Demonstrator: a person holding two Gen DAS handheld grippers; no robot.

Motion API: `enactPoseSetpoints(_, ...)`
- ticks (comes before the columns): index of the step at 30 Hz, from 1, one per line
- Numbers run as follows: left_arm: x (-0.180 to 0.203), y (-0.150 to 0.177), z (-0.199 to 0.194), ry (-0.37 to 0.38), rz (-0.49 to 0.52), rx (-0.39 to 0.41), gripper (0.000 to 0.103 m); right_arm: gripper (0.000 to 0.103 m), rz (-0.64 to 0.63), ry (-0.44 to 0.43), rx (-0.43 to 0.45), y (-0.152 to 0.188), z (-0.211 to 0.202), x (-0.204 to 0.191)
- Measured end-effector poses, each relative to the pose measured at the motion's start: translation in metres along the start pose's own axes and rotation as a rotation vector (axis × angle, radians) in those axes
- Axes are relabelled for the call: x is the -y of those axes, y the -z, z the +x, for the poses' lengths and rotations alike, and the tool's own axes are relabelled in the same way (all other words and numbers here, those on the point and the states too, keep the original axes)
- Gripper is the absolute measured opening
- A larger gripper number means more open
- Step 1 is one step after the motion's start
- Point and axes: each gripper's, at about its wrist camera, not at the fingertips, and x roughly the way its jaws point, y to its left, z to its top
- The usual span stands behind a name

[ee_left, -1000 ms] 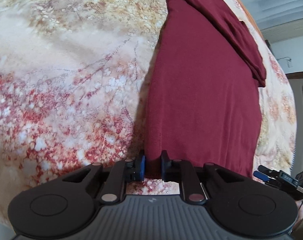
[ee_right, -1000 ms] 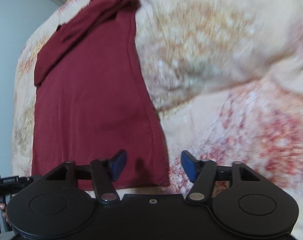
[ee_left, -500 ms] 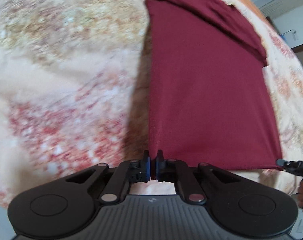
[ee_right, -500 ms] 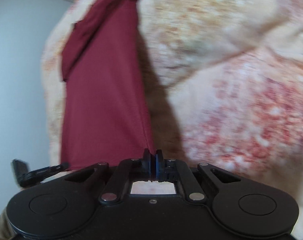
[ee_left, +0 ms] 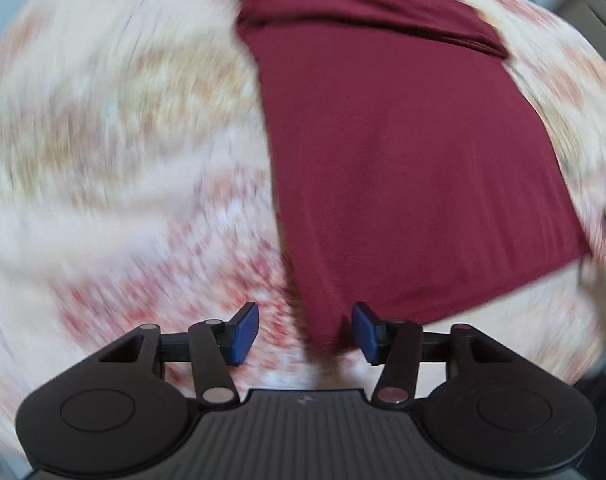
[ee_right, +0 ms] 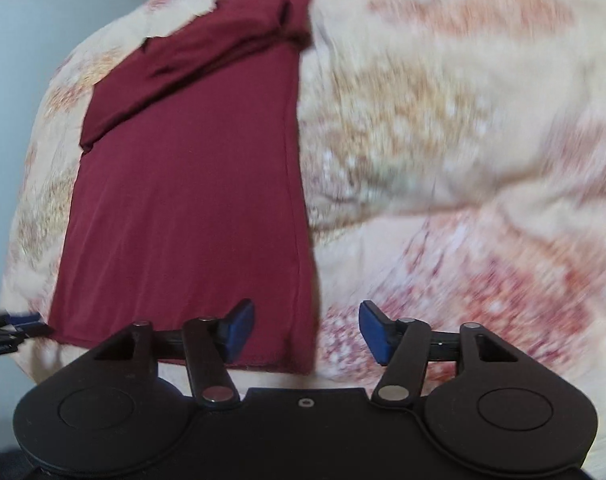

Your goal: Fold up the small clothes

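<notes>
Both jaws newly apart above maroon garment (ee_left: 403,168)

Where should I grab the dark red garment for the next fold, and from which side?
Probably the two near hem corners of the dark red garment, coming from above. It lies flat on the floral bedspread, its near edge straight. The left claw and right claw, both just opened and pressing on nothing, hang over one corner each. The far end is already bunched.
</notes>
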Motion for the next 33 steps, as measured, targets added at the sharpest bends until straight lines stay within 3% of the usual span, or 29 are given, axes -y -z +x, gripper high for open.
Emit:
enactPoseSetpoints(3,0.02,0.008,-0.009,-0.051,0.263,0.061,0.057,0.066,-0.013,0.027,0.026,0.002,-0.009,-0.004)
enactPoseSetpoints(11,0.05,0.04,0.012,-0.083,1.007,0.11,0.047,0.067,0.049,0.057,0.049,0.017,-0.025,-0.026)
enactPoseSetpoints(17,0.046,0.048,0.013,-0.046,1.265,0.127,0.047,0.068,0.07,0.072,0.073,0.024,-0.032,-0.037)
enactPoseSetpoints(23,0.063,0.056,0.026,-0.012,1.416,0.16,0.047,0.069,0.099,0.081,0.081,0.028,-0.036,-0.037)
enactPoseSetpoints(27,0.071,0.062,0.045,-0.055,1.471,0.156,0.045,0.069,0.092,0.086,0.08,0.028,-0.039,-0.036)
enactPoseSetpoints(28,0.072,0.06,0.045,-0.049,1.451,0.152,0.035,0.069,0.09,0.087,0.082,0.028,-0.04,-0.035)
enactPoseSetpoints(29,0.072,0.056,0.045,-0.026,1.406,0.134,0.017,0.069,0.089,0.088,0.083,0.027,-0.041,-0.034)
enactPoseSetpoints(30,0.072,0.048,0.044,0.0,1.334,0.112,0.012,0.069,0.09,0.087,0.085,0.027,-0.041,-0.033)
enactPoseSetpoints(33,0.06,0.014,0.038,0.086,1.021,0.075,0.01,0.069,0.099,0.08,0.084,0.026,-0.04,-0.027)
